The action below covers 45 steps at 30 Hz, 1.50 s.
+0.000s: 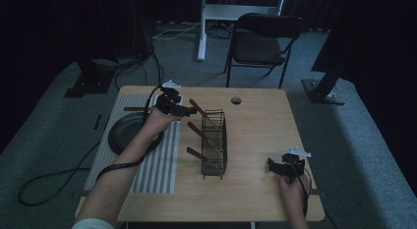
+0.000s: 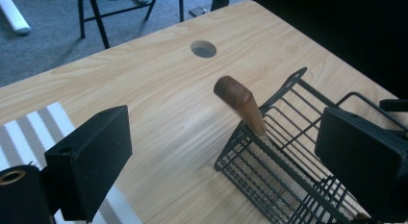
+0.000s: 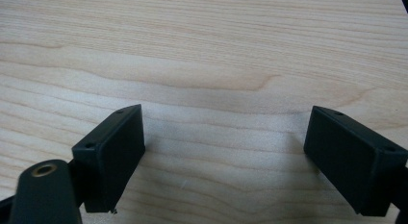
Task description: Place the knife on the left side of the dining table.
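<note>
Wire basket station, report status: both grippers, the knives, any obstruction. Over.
Left gripper open, at the wire basket far end. Right gripper open, over bare table. Three wooden-handled knives lean in the basket. Nothing in the way.

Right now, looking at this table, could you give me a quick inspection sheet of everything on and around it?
Surface: wooden table with a round hole; striped mat on its left part.
Job's things: black wire basket holding three wooden-handled utensils.
Clutter: dark round plate on the mat.
Claws: left claw open, by the basket's far end; right claw open over bare wood.
Cables: one trails from each claw; more lie on the floor.
Surroundings: grey carpet, folding chair, dark stands.
</note>
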Tool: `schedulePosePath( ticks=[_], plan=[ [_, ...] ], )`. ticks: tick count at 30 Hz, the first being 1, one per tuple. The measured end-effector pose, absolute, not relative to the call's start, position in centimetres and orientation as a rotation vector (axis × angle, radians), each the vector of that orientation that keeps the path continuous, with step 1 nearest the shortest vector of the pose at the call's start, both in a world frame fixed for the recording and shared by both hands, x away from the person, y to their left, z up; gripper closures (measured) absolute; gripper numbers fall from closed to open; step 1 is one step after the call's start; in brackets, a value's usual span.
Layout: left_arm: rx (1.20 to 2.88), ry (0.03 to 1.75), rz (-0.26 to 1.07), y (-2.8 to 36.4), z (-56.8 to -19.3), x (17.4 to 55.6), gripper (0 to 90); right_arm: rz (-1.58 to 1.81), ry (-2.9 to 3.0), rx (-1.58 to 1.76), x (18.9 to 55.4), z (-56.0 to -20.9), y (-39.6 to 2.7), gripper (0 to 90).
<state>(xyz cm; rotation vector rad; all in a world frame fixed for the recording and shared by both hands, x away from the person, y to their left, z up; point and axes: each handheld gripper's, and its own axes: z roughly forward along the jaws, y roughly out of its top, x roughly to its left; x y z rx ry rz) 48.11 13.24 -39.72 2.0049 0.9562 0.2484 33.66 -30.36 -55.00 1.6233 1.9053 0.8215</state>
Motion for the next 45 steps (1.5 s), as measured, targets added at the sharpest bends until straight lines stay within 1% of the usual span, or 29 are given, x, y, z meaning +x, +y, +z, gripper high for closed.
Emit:
schedulePosePath(
  ticks=[1,2,5,7,8,9,10,11,12,14,16,17,19,20,22,27,29,33,38,41,45],
  plan=[
    [2.002,0.958,0.246,13.2,-39.8,48.2,8.5,0.822,1.905,1.623,33.7,-55.0,-30.4,13.2],
    [2.002,0.958,0.246,13.2,-39.8,48.2,13.6,0.822,1.905,1.623,33.7,-55.0,-30.4,13.2],
    [2.031,0.94,0.241,12.8,-40.2,48.5,15.8,0.822,1.906,1.623,33.7,-55.0,-30.4,13.2],
    [2.04,0.935,0.243,12.6,-40.3,48.6,19.0,0.822,1.906,1.623,33.7,-55.0,-30.4,13.2],
    [2.039,0.937,0.239,12.5,-40.4,48.6,19.1,0.822,1.906,1.623,33.7,-55.0,-30.4,13.2],
    [2.039,0.937,0.239,12.5,-40.4,48.6,21.7,0.822,1.906,1.623,33.7,-55.0,-30.4,13.2],
    [2.023,0.93,0.228,12.6,-40.6,48.6,21.7,0.822,1.906,1.623,33.7,-55.0,-30.4,13.2],
    [2.014,0.935,0.22,12.5,-40.6,48.7,28.9,0.822,1.906,1.623,33.7,-55.0,-30.4,13.2],
    [2.008,0.935,0.213,12.6,-40.7,48.7,28.9,0.822,1.905,1.623,33.7,-55.0,-30.4,13.2],
    [1.987,0.937,0.228,12.6,-40.7,48.7,38.1,0.822,1.906,1.623,33.7,-55.0,-30.4,13.2],
    [1.981,0.94,0.229,12.7,-40.7,48.7,38.3,0.822,1.906,1.623,33.7,-55.0,-30.4,13.2],
    [1.97,0.941,0.23,12.7,-40.7,48.7,43.7,0.822,1.906,1.623,33.7,-55.0,-30.4,13.2],
    [1.948,0.929,0.198,12.8,-40.7,48.7,45.8,0.822,1.906,1.623,33.7,-55.0,-30.4,13.2],
    [1.948,0.926,0.189,12.7,-40.8,48.7,50.0,0.822,1.906,1.623,33.7,-55.0,-30.4,13.2],
    [1.96,0.936,0.182,12.5,-41.0,48.8,51.0,0.822,1.906,1.623,33.7,-55.0,-30.4,13.2],
    [1.948,0.937,0.155,12.4,-41.3,48.9,59.8,0.822,1.906,1.623,33.6,-55.0,-30.4,13.2],
    [1.925,0.941,0.131,12.5,-41.3,49.0,61.0,0.822,1.907,1.622,33.6,-55.0,-30.4,13.2],
    [1.904,0.935,0.096,12.5,-41.2,49.0,70.5,0.823,1.908,1.621,33.6,-55.0,-30.4,13.2],
    [1.886,0.866,0.036,12.3,-40.9,48.4,74.6,0.823,1.909,1.62,33.6,-55.0,-30.4,13.2],
    [1.881,0.833,0.051,12.0,-40.8,47.9,75.8,0.824,1.909,1.619,33.6,-55.0,-30.4,13.2],
    [1.861,0.831,0.063,12.0,-40.8,47.8,76.0,0.824,1.911,1.618,33.6,-55.0,-30.4,13.2]
  ],
)
